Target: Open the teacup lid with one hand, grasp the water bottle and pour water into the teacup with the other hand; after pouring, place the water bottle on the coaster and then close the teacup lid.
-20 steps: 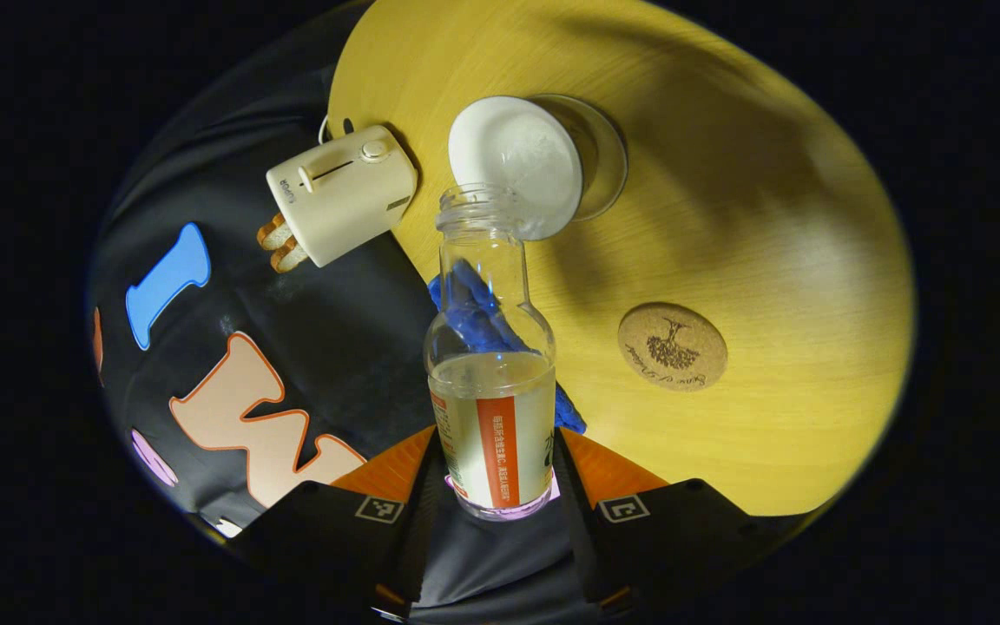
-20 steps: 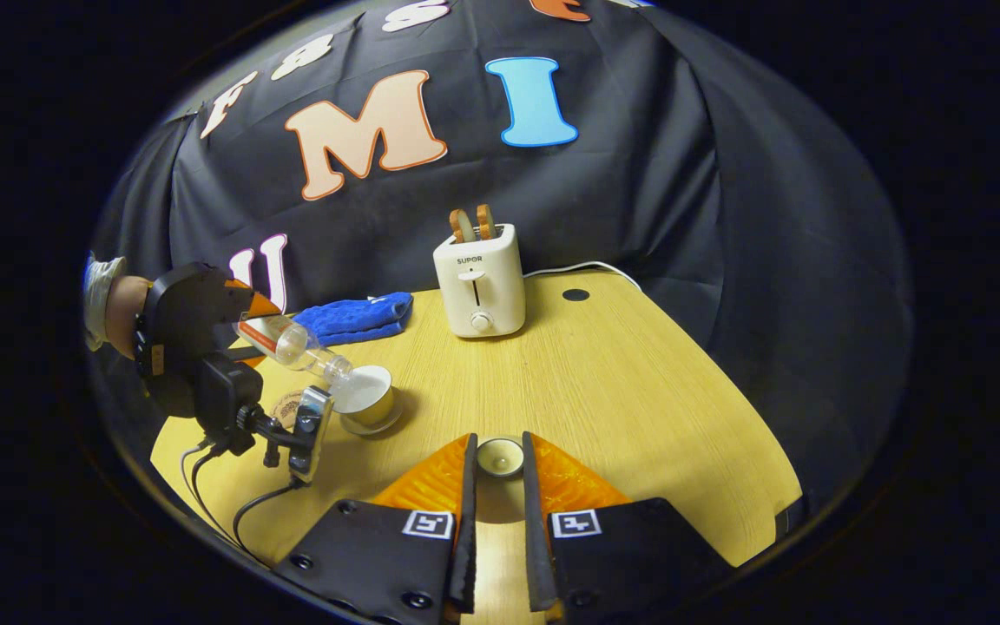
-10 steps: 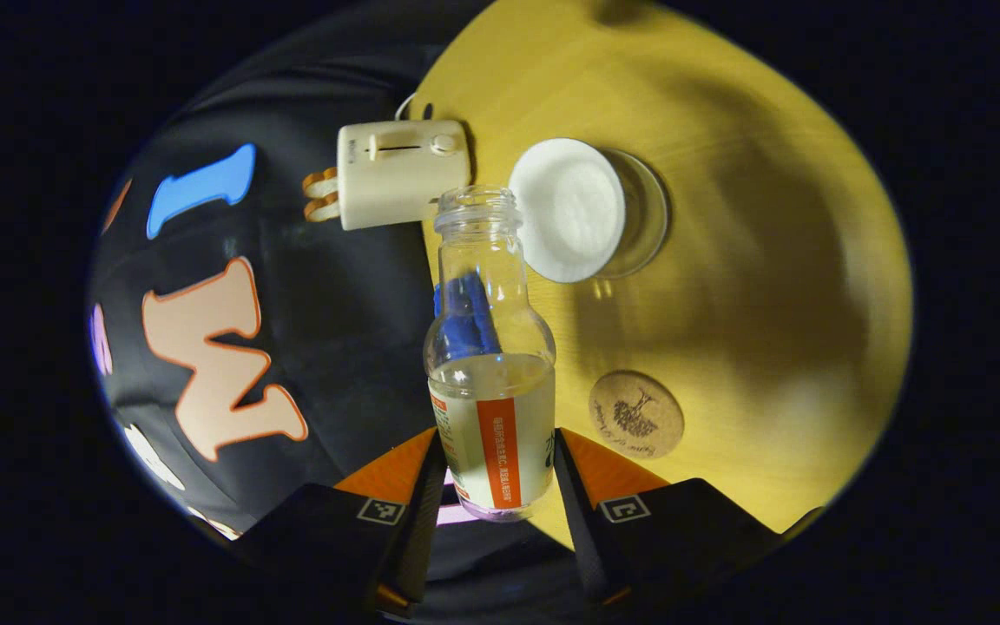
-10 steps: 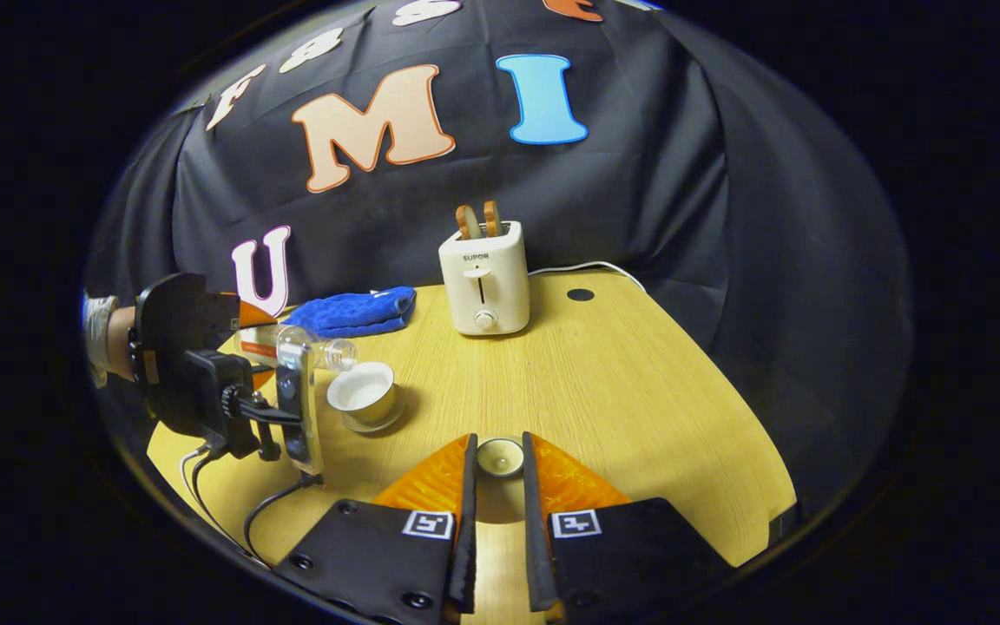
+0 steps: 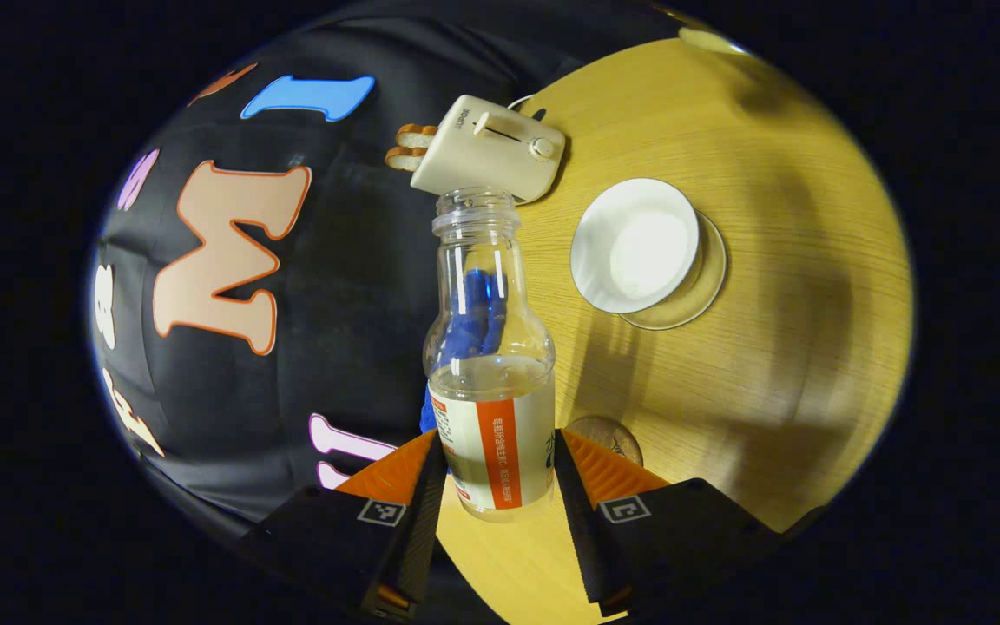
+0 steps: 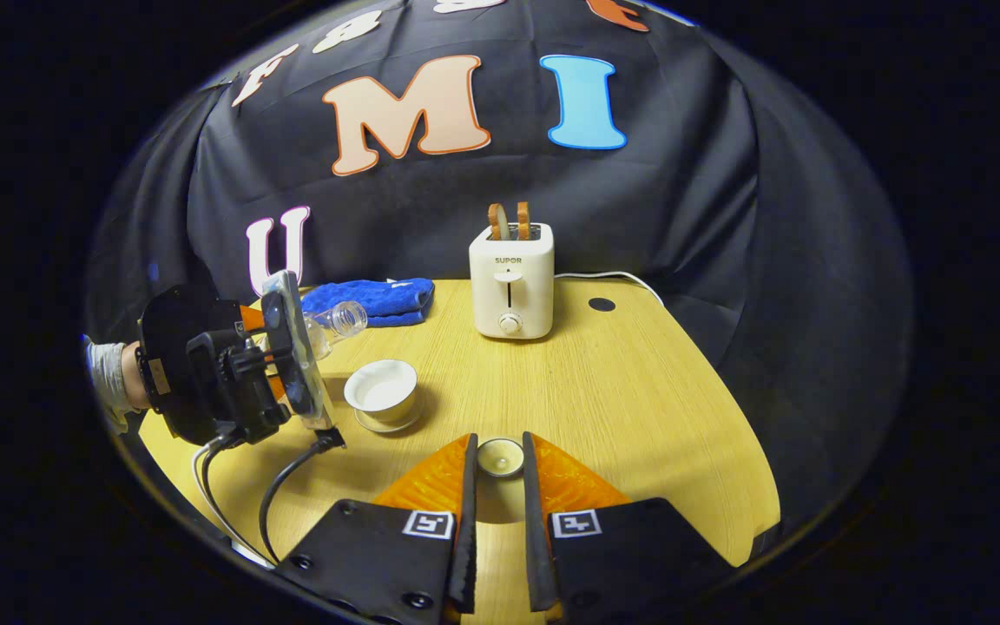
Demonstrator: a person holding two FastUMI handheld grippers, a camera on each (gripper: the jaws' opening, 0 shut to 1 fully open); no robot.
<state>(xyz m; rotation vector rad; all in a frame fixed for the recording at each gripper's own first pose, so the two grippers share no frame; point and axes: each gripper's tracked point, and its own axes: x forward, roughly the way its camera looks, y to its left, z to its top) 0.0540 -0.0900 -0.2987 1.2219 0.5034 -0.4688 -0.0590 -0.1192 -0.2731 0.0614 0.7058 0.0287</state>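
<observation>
On the left, our left gripper pinches the bottle, tilted off upright with its open mouth clear of the cup, so pouring looks finished. The coaster sits near and just beside the bottle's base, waiting for it. To the right, our right gripper pinches the lid, which we must yet set on the uncovered cup.

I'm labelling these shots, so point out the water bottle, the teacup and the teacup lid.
water bottle (image 5: pixel 498 451), left gripper view, on its label.
teacup (image 5: pixel 639 247), left gripper view, on its inside.
teacup lid (image 6: pixel 500 457), right gripper view, on its top.
</observation>
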